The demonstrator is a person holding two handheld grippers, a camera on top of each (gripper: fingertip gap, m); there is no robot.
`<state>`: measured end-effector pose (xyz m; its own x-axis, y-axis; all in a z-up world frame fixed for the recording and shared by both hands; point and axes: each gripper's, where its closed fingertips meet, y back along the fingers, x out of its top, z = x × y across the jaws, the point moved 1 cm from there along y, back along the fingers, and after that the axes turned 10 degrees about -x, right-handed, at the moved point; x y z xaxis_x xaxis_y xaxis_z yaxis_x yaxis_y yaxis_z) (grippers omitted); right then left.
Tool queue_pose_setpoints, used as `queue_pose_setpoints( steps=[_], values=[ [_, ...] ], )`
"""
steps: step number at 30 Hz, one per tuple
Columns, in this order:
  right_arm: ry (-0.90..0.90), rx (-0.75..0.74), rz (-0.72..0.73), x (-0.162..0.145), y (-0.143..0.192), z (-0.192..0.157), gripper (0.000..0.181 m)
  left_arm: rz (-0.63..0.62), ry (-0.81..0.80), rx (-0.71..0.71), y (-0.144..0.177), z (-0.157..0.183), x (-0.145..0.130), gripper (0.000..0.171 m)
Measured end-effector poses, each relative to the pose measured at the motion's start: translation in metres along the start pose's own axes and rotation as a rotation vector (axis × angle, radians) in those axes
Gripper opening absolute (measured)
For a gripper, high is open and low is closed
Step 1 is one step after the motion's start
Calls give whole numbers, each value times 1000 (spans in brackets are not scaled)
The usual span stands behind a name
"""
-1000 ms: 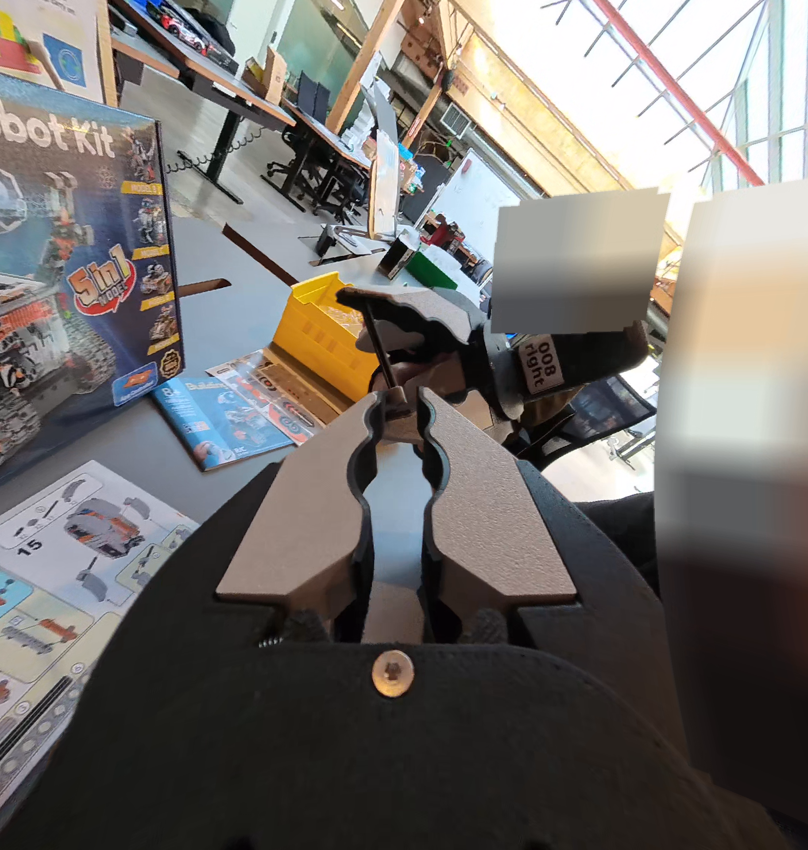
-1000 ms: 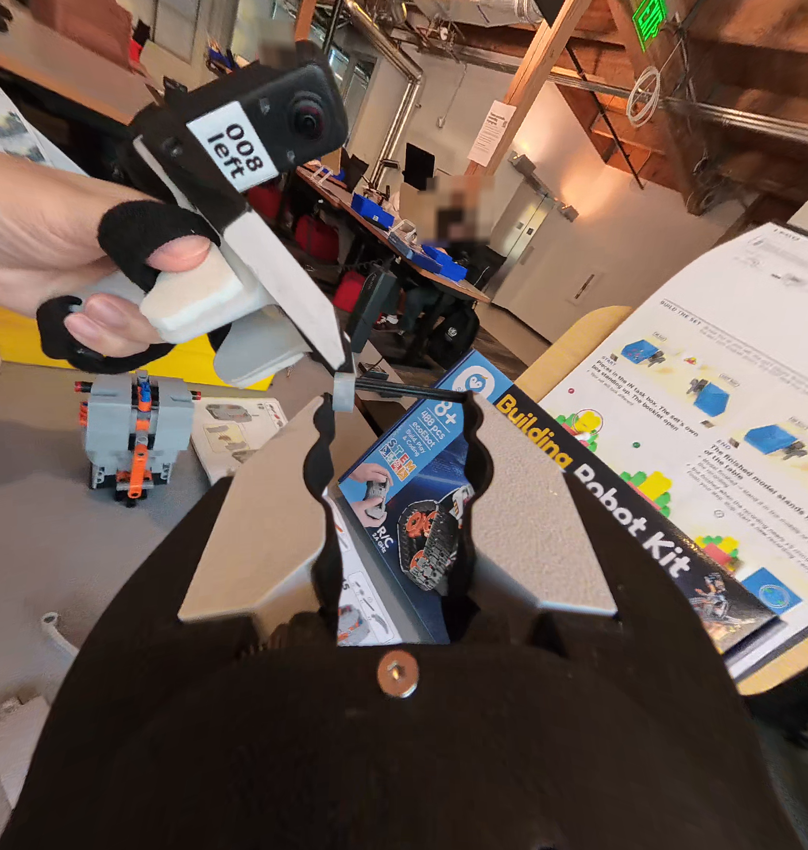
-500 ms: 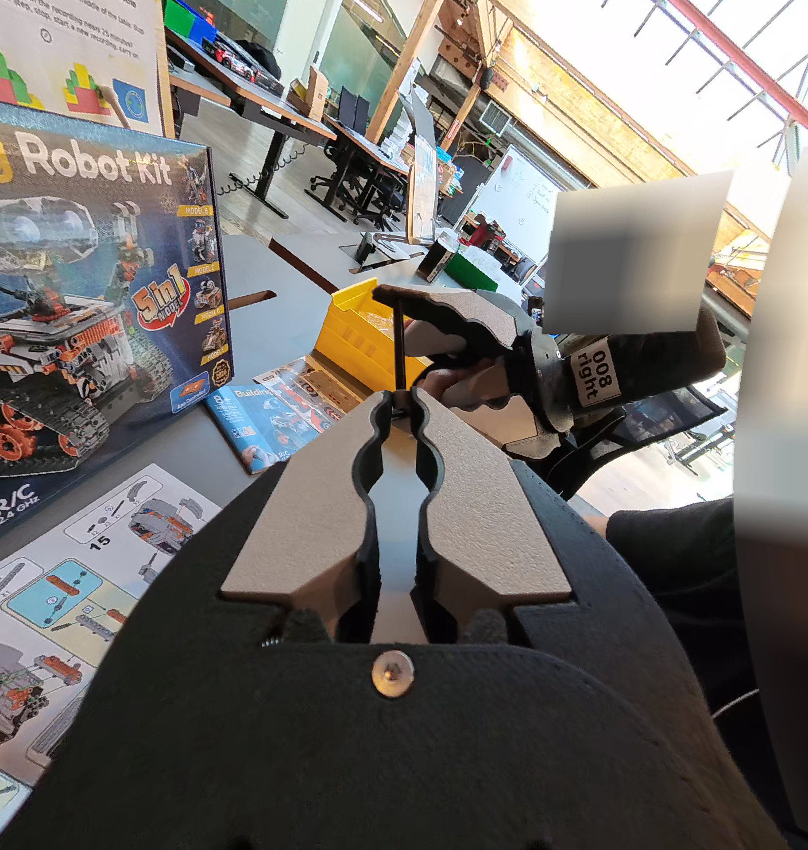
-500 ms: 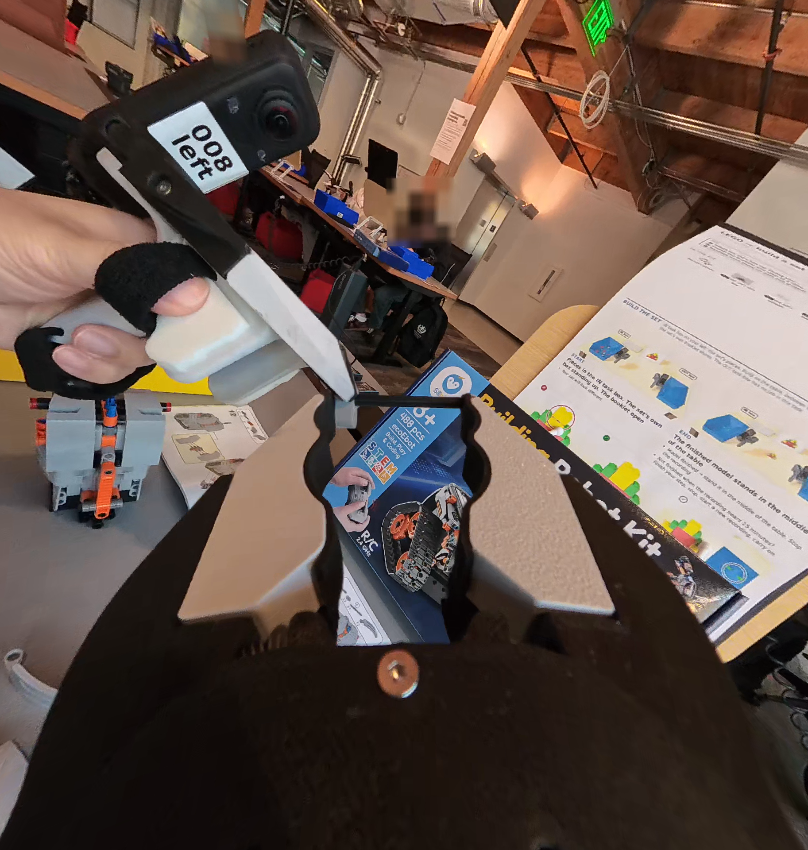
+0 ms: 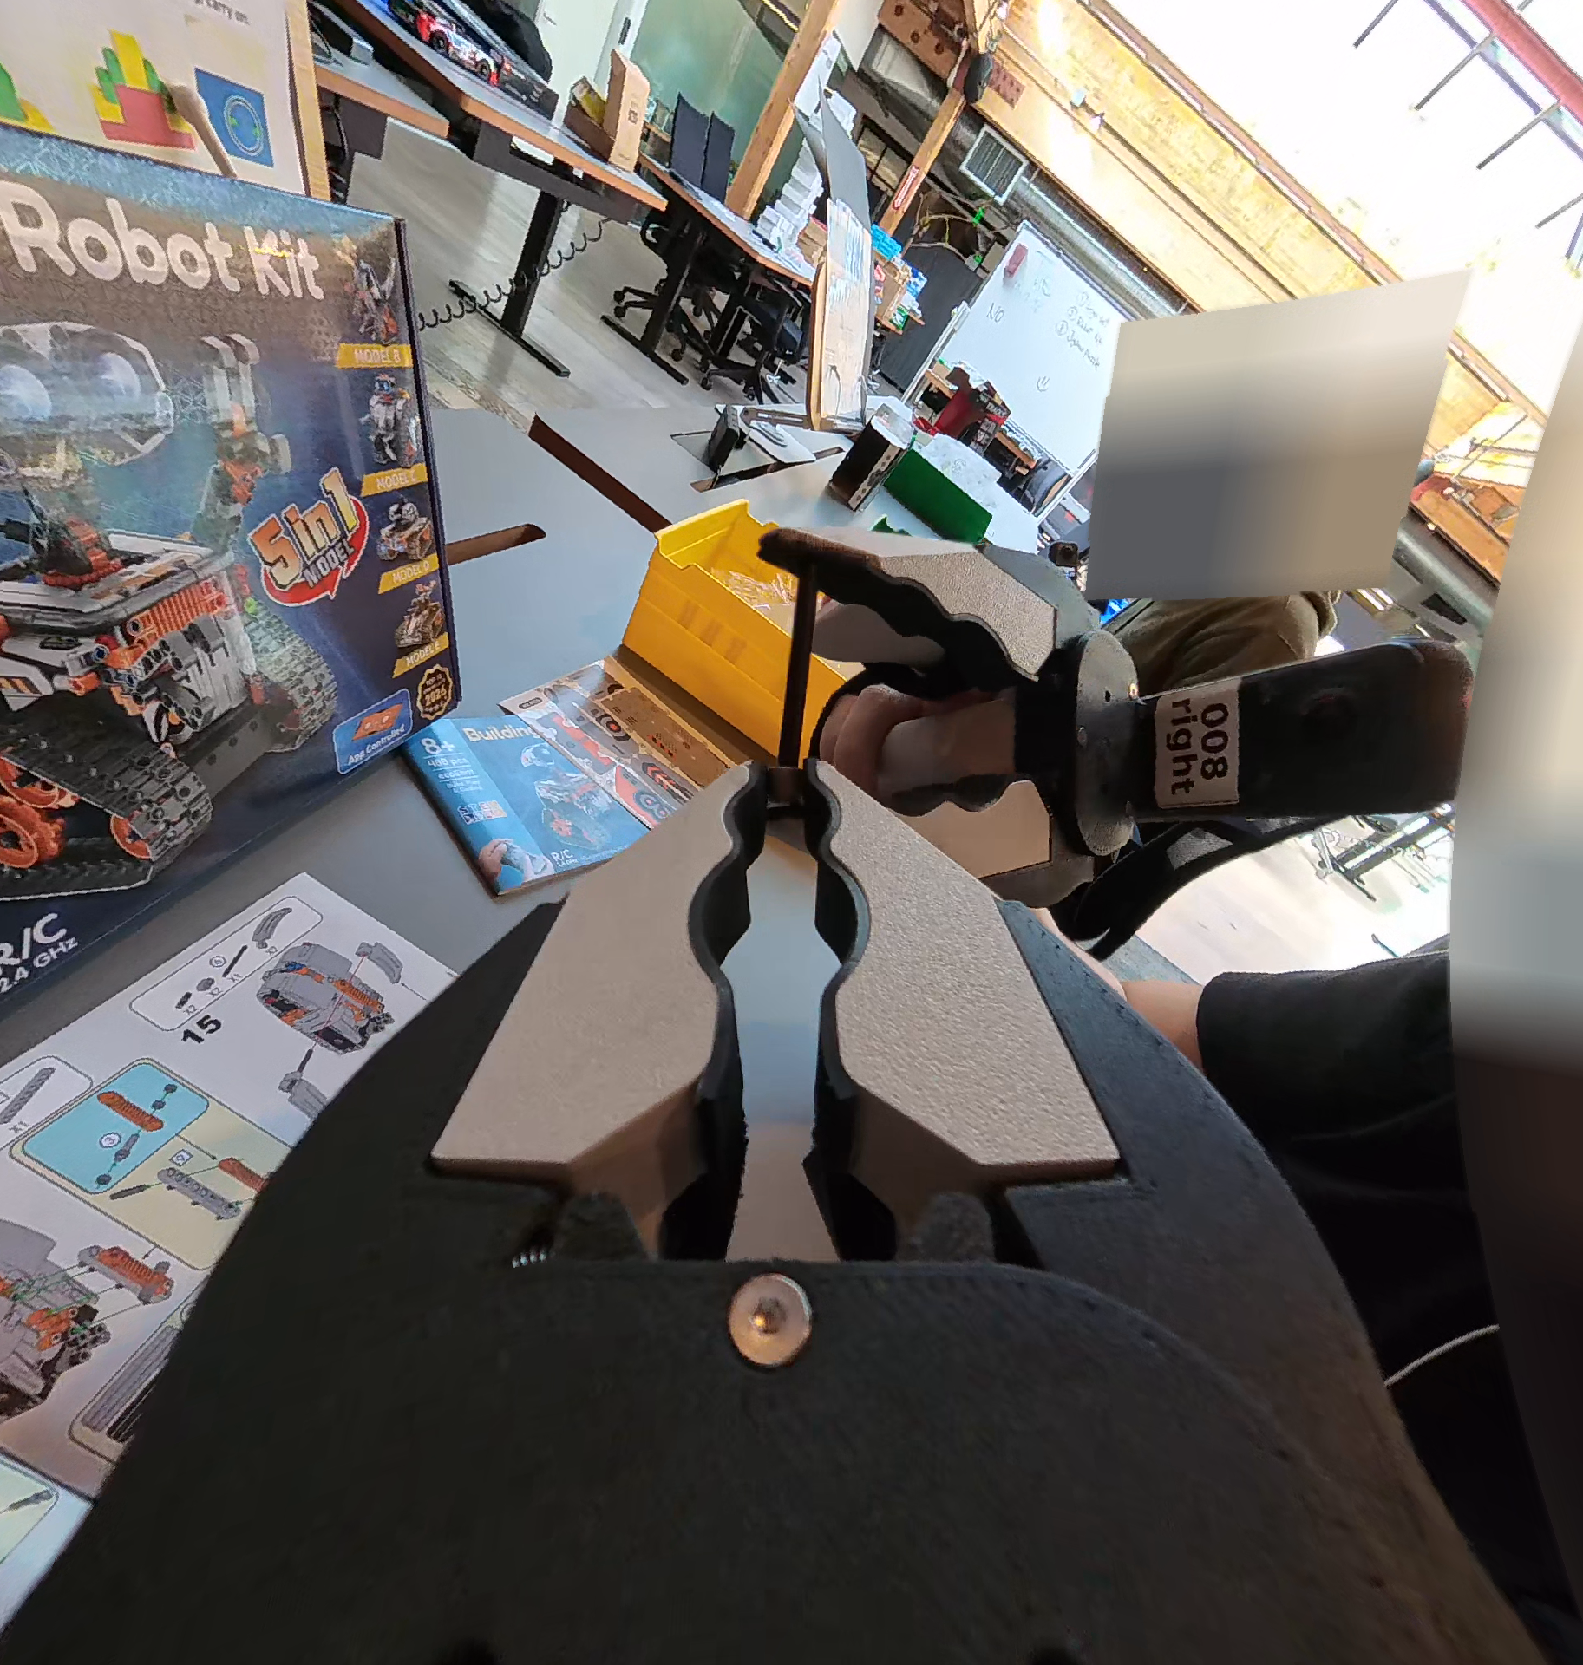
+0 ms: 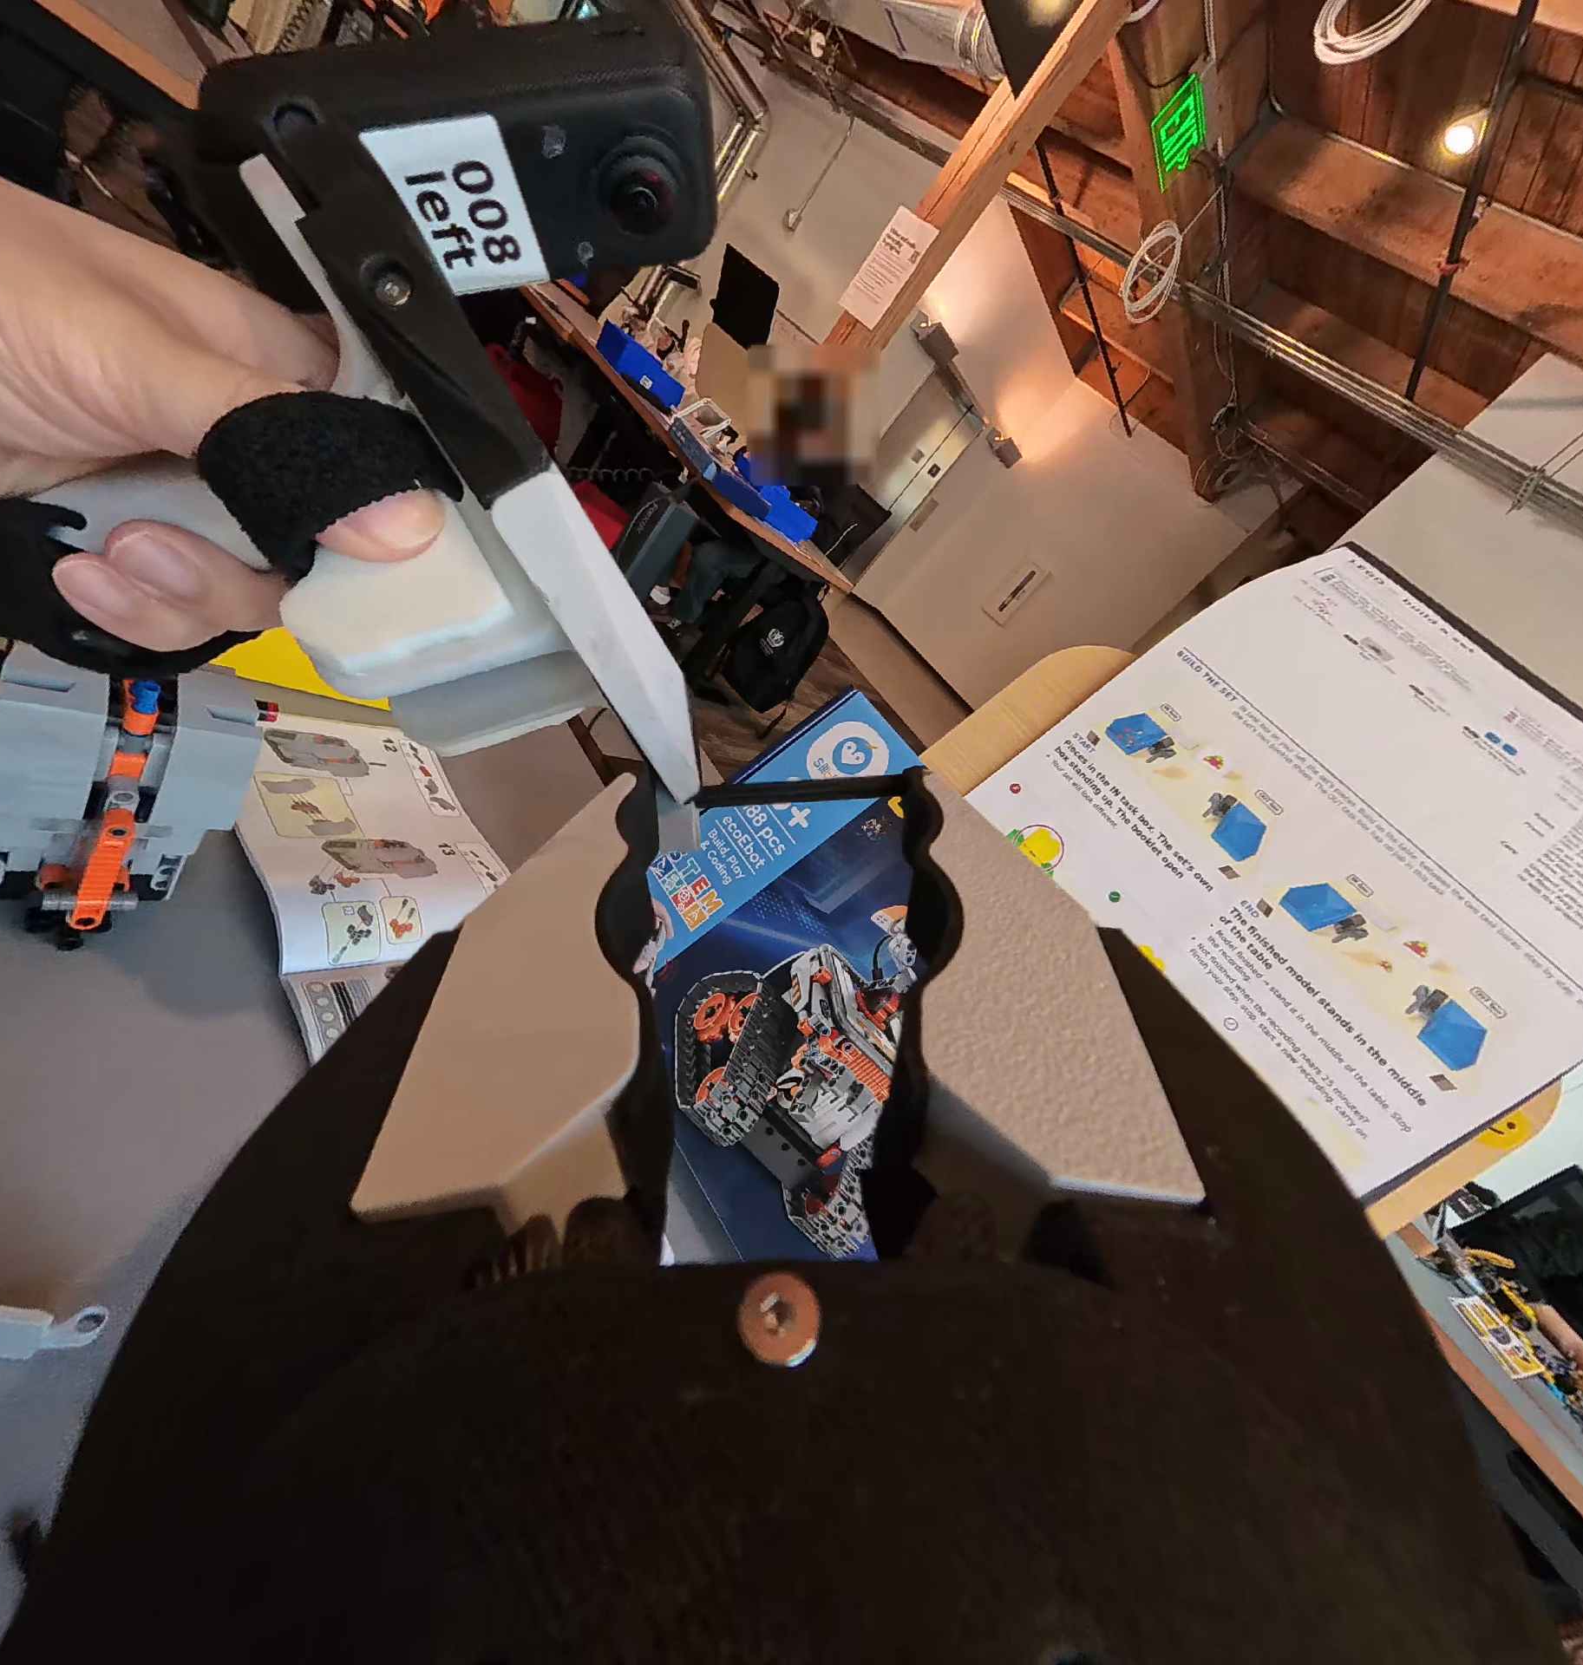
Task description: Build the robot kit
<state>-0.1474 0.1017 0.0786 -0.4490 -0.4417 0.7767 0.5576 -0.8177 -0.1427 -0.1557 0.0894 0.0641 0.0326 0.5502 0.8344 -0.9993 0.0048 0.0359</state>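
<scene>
My left gripper [image 5: 783, 780] is shut on a small grey connector [image 6: 677, 824] at its tips. A thin black axle [image 5: 795, 658] sticks out of that connector. My right gripper [image 6: 774, 793] has its jaws set wide and holds the axle [image 6: 796, 791] lengthwise: one fingertip [image 5: 774, 543] presses on the axle's free end, and the other sits by the connector. Both grippers hang together above the grey table [image 5: 535, 613]. A hand [image 6: 93, 360] grips the left gripper [image 6: 675, 788] in the right wrist view.
A blue robot kit box [image 5: 184, 541] stands at left, with an open instruction sheet [image 5: 139, 1126] and a booklet [image 5: 535, 802] before it. A yellow bin [image 5: 706, 622] lies behind. A grey and orange part-built model [image 6: 93, 784] stands on the table. A printed board [image 6: 1355, 856] leans at right. My left and right fingertips are right by each other.
Both grippers stay joined on the axle and connector. They have shifted together, so the left gripper looms larger in the right view and the box shows more in the left view.
</scene>
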Motion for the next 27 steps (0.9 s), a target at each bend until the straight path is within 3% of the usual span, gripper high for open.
queue_pose_setpoints(
  steps=[27],
  values=[
    [44,-5,-16,-3,3,1,53,1,10,3,-4,-2,-2,5]
  ],
)
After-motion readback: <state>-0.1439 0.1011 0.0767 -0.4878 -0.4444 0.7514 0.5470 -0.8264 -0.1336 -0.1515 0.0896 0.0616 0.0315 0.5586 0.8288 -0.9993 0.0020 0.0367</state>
